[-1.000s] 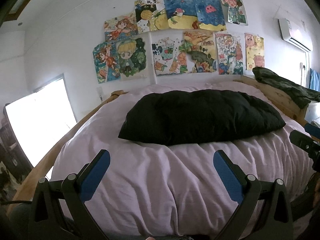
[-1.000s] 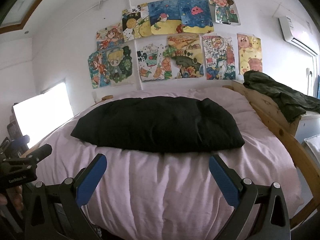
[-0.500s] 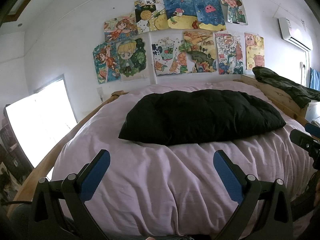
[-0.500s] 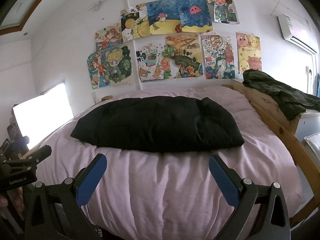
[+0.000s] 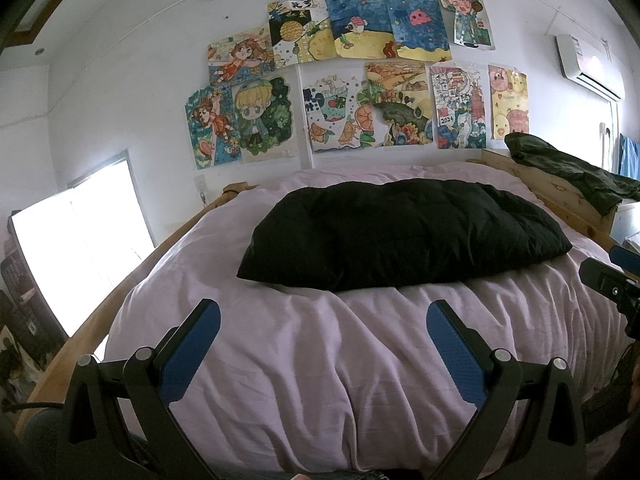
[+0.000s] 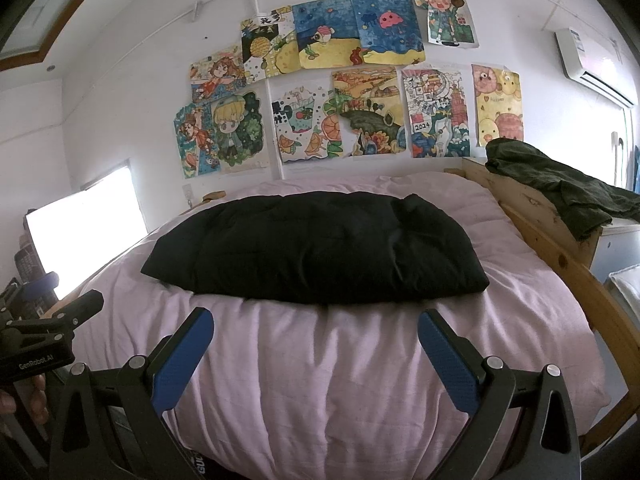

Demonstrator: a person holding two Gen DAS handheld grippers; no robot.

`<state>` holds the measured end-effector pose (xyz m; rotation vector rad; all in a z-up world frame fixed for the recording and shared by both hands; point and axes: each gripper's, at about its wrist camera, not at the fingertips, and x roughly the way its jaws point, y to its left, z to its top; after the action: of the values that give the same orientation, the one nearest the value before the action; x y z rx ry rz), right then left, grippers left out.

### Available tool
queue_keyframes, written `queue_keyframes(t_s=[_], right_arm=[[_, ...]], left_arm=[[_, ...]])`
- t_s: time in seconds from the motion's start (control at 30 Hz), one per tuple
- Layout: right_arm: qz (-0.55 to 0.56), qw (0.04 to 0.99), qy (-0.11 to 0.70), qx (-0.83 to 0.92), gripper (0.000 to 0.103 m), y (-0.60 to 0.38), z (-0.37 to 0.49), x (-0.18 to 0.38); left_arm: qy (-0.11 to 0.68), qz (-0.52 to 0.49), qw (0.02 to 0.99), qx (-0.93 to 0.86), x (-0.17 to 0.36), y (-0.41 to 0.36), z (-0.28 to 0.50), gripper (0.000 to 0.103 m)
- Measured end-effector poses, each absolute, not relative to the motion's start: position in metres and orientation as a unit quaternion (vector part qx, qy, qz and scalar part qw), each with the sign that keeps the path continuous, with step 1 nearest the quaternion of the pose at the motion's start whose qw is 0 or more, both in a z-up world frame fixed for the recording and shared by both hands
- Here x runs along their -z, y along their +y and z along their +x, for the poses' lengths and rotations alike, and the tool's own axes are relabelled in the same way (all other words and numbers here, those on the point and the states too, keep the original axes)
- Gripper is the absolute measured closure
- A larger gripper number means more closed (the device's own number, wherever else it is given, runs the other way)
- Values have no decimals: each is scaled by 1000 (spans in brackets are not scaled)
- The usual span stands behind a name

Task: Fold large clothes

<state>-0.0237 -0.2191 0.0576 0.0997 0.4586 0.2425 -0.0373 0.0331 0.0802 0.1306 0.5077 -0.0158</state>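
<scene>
A large black padded garment (image 5: 404,236) lies folded in a wide bundle across the middle of a bed with a pale pink cover (image 5: 320,360). It also shows in the right wrist view (image 6: 316,248). My left gripper (image 5: 324,320) is open and empty, held above the near end of the bed, short of the garment. My right gripper (image 6: 316,324) is open and empty at the same near end. The left gripper's body (image 6: 44,340) shows at the right view's left edge, and the right gripper's body (image 5: 612,280) at the left view's right edge.
The bed has a wooden frame (image 6: 560,256). A dark green garment (image 6: 560,184) hangs over the frame at the far right. Drawings (image 5: 360,80) cover the wall behind. A bright window (image 5: 76,248) is on the left, an air conditioner (image 5: 588,64) high right.
Both views have barely shifted. The garment and both open grippers stay as they were.
</scene>
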Motion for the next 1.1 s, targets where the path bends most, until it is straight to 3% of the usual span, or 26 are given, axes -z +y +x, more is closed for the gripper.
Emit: queue_keyframes(t_s=[1.1], right_arm=[[50,965,227,-119,0,-217,-24,-58]], left_arm=[[251,67,966,10,-80,37,-37,2]])
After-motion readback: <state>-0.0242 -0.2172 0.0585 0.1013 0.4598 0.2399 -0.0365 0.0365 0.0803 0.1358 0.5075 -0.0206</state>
